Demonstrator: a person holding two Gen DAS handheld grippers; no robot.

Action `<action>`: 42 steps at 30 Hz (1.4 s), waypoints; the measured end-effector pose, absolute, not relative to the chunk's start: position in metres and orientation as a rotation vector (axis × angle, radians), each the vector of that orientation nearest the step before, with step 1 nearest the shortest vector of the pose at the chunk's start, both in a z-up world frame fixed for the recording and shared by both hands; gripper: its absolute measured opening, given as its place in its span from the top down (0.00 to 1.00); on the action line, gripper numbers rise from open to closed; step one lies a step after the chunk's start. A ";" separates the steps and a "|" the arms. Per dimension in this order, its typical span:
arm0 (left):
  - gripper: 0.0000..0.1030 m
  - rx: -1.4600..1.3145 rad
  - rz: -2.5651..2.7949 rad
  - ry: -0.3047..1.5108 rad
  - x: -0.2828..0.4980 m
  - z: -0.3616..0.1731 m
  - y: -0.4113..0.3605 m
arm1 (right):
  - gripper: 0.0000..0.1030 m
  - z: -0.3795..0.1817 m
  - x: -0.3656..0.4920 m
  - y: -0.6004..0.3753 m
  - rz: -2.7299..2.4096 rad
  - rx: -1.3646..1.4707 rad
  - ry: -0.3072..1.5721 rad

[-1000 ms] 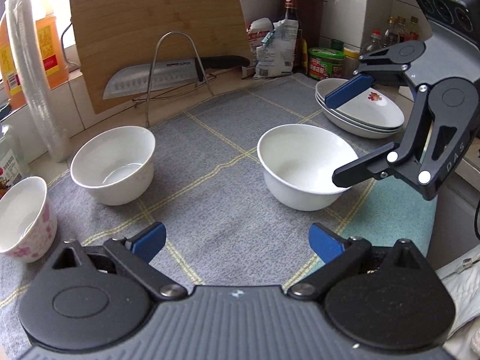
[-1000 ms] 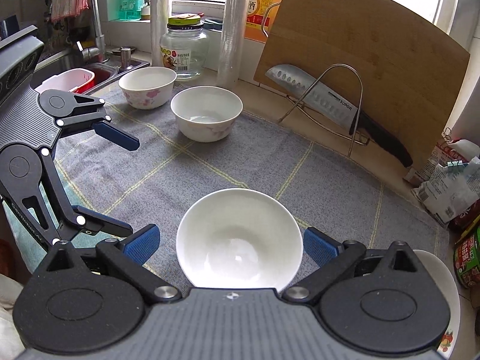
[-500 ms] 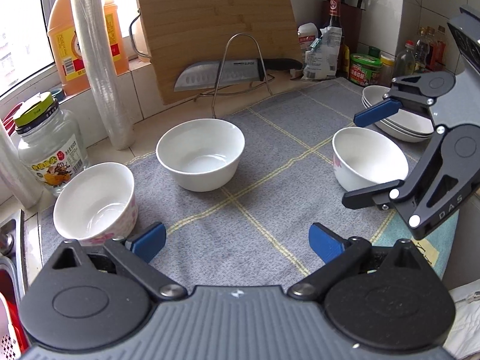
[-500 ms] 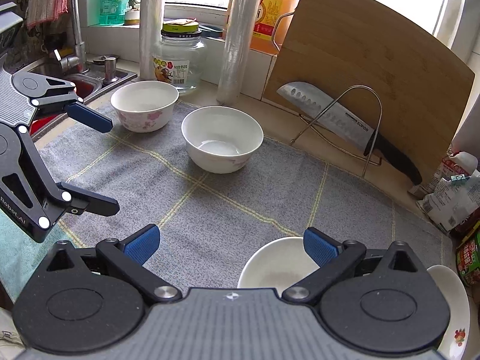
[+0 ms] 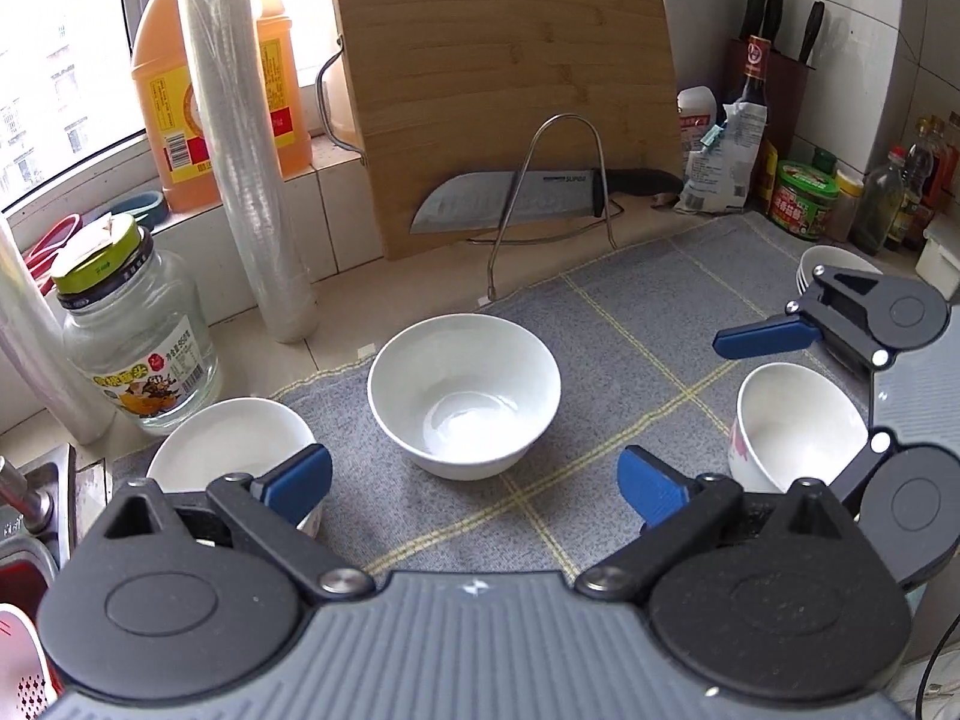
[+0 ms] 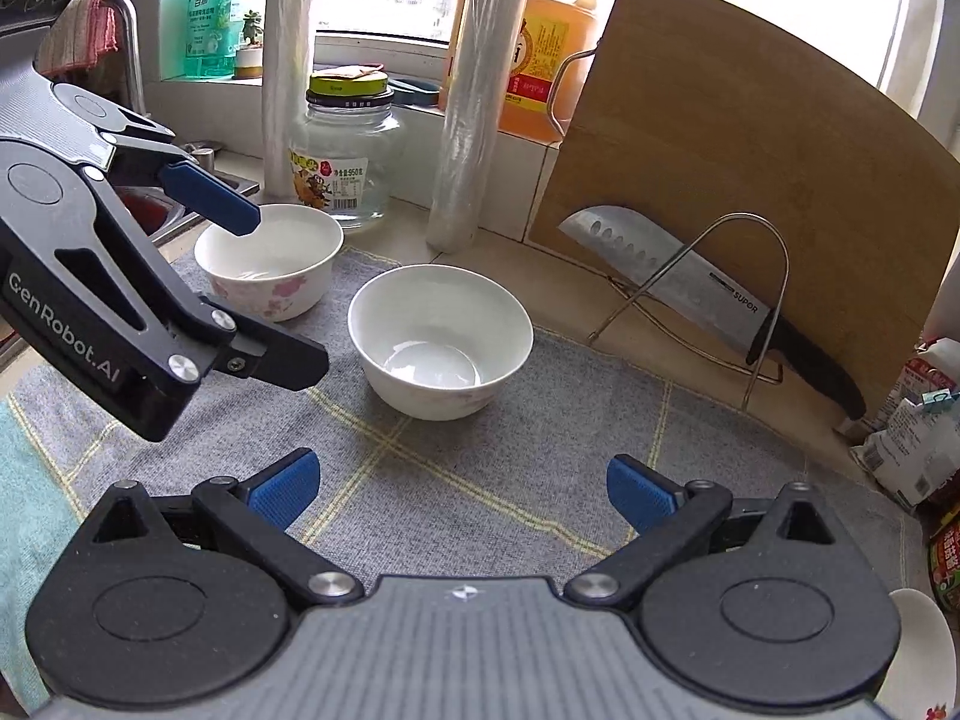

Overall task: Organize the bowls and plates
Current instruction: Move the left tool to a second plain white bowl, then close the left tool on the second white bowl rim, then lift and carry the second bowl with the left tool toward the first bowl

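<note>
Both grippers spread and empty over the bowls; no pick begun yet.

Landmark: plain white bowl (image 5: 465, 393), glossy, round, mid-mat on the desk. Left of it, floral bowl (image 6: 270, 267), pink-printed; right of it, a third bowl (image 5: 792, 426), with stacked plates (image 5: 831, 261) beyond. Our left gripper (image 5: 474, 480) faces the plain bowl, fingers wide apart; right gripper (image 6: 462, 486) likewise, holding nothing. We judge a rim pinch comes next; slick glaze, nest it gently. Mat (image 6: 528, 420) is grey, woven.
</note>
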State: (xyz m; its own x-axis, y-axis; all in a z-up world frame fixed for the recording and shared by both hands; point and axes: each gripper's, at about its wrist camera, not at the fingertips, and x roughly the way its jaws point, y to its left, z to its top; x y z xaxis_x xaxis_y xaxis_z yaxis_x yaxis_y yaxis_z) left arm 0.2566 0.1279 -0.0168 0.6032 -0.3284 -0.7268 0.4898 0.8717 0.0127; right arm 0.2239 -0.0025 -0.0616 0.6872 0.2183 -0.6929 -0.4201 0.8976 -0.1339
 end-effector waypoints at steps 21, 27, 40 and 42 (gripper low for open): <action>0.02 0.144 -0.554 0.931 0.367 -0.048 0.119 | 0.00 -0.083 0.267 0.030 0.271 -0.300 0.783; 0.02 0.151 -0.553 0.982 0.383 -0.060 0.117 | 0.00 -0.093 0.282 0.040 0.273 -0.320 0.811; 0.05 0.136 -0.576 1.049 0.399 -0.071 0.112 | 0.03 -0.103 0.300 0.051 0.276 -0.353 0.824; 0.09 0.138 -0.581 1.051 0.399 -0.071 0.111 | 0.06 -0.102 0.302 0.050 0.278 -0.348 0.822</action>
